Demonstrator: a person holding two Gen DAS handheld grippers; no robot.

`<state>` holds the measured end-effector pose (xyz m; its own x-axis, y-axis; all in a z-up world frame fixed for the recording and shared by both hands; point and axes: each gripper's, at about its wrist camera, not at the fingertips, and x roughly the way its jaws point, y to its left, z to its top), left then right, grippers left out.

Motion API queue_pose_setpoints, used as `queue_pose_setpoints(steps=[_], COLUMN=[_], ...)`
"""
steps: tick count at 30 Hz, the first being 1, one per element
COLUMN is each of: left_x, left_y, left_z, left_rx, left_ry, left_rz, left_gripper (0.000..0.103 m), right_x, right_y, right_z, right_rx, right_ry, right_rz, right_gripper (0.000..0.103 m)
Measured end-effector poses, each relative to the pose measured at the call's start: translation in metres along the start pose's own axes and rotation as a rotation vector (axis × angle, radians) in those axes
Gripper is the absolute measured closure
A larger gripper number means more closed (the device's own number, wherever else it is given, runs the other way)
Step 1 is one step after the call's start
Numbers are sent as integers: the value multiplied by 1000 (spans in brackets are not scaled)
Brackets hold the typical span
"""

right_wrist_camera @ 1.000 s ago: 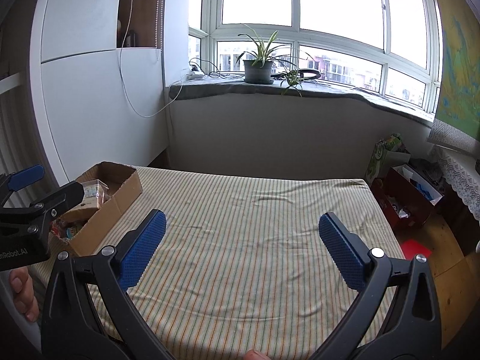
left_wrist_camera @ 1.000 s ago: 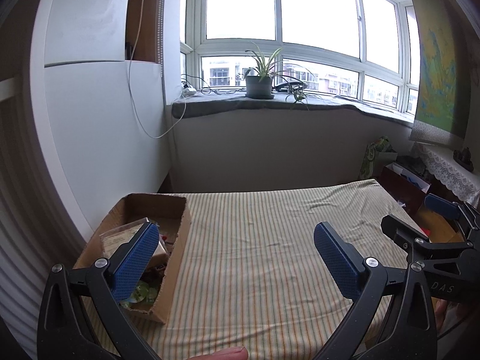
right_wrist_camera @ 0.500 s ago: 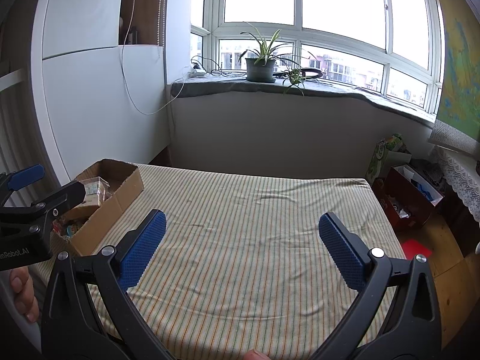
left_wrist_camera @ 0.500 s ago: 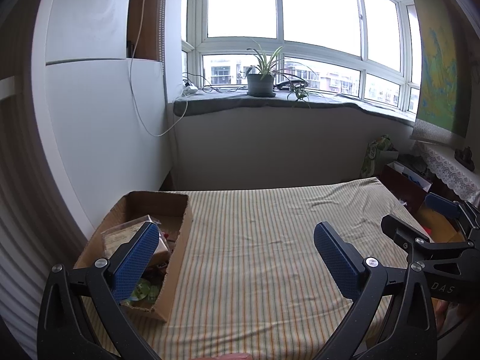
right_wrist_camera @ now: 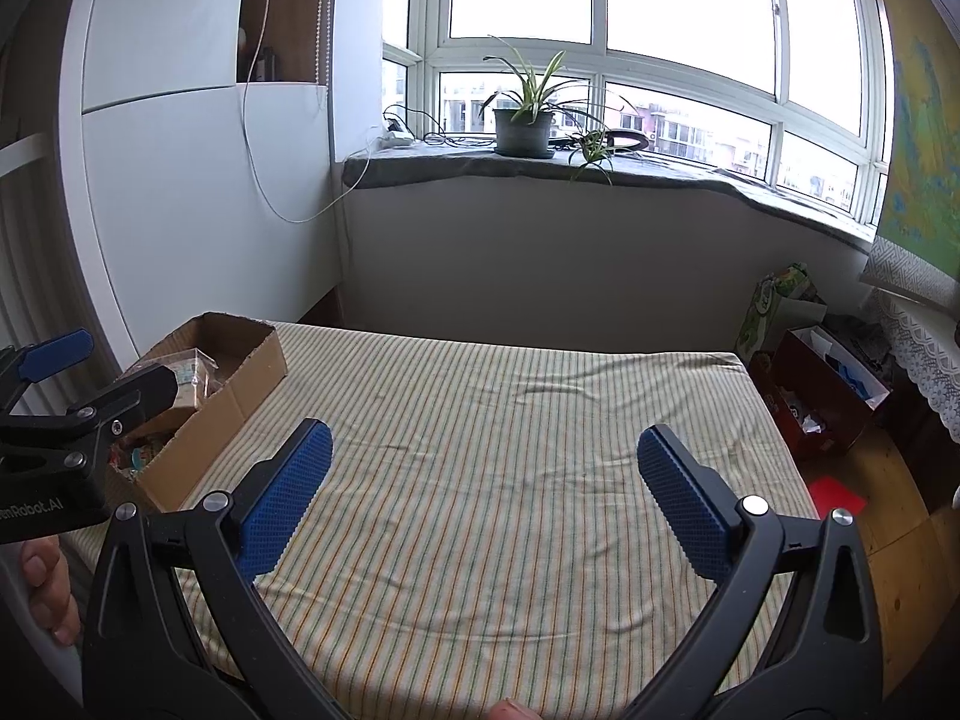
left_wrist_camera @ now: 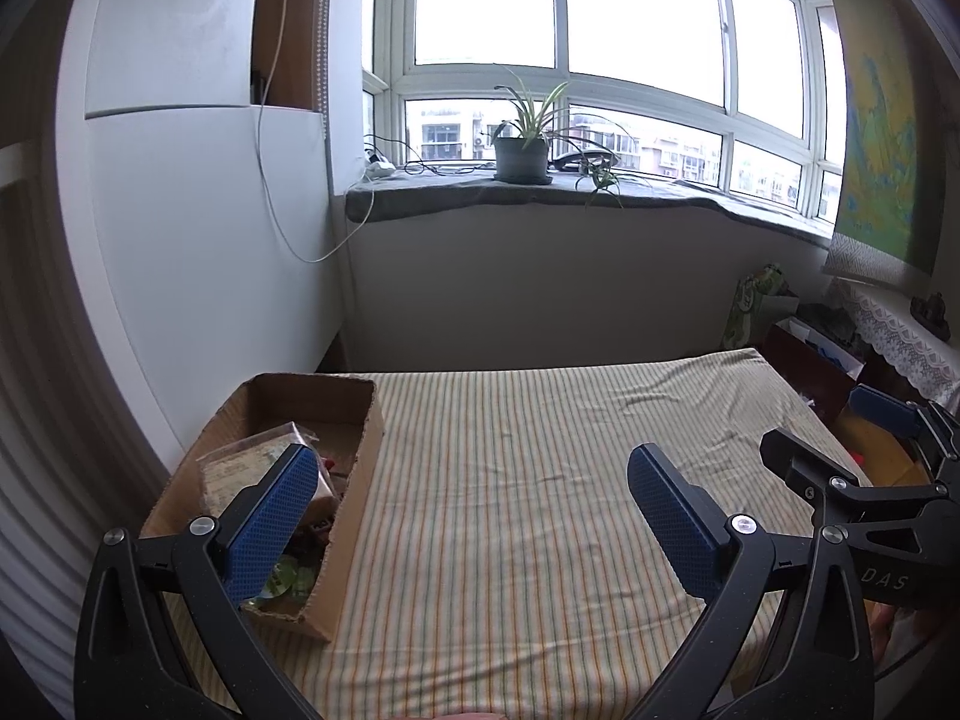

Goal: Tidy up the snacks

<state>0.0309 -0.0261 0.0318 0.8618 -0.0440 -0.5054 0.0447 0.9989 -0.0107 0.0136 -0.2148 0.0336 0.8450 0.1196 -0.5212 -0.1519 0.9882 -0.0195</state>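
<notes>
Far left: cardboard box [left_wrist_camera: 345,495] sits at the left edge of the striped bedspread [left_wrist_camera: 540,480], up against the white cabinet [left_wrist_camera: 198,228]. All the snacks I can see are in it: a clear-wrapped packet [left_wrist_camera: 252,462] on top, smaller wrappers under it w/ red and green bits, too jumbled to name. Right wrist view shows the same box [right_wrist_camera: 240,396] w/ the packet [right_wrist_camera: 192,375] poking above the rim.

My left gripper [left_wrist_camera: 474,516] is wide open, nothing in it. Its left pad [left_wrist_camera: 270,522] hangs over the near end of the box; I can't tell if it touches anything. Right pad is out over bare cloth.

Centre: bedspread has no loose snacks on it that I can see, only wrinkles.

Right: my right gripper [right_wrist_camera: 486,504] is also spread wide and empty, over the middle of the bed, well apart from the box.

My read: either I'm about to pull items out to sort them, or collecting is done and this is the wrap-up. Can't settle which from here.

If sorting, next move is the left gripper's job. Swing it left so both pads straddle the packet, drop in, close gently since the wrap looks thin and crinkly. Keep the pads off the box wall. Right gripper can steady the box rim, as the box looks light enough to slide on the cloth.
</notes>
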Motion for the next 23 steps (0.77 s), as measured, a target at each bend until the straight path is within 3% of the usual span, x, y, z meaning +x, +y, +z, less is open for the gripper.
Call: queue_pose_setpoints(steps=[15,23], left_x=[9,11], left_y=[-2,-1], left_z=[-2,-4], left_rx=[8,19], left_ry=[21,-1], left_rz=[-8,57], left_gripper=[0,0], right_x=[16,23], right_y=[-8,-9], right_z=[-3,-4], right_rx=[10,12], right_ry=[35,51], right_rz=[10,8], right_gripper=[0,0])
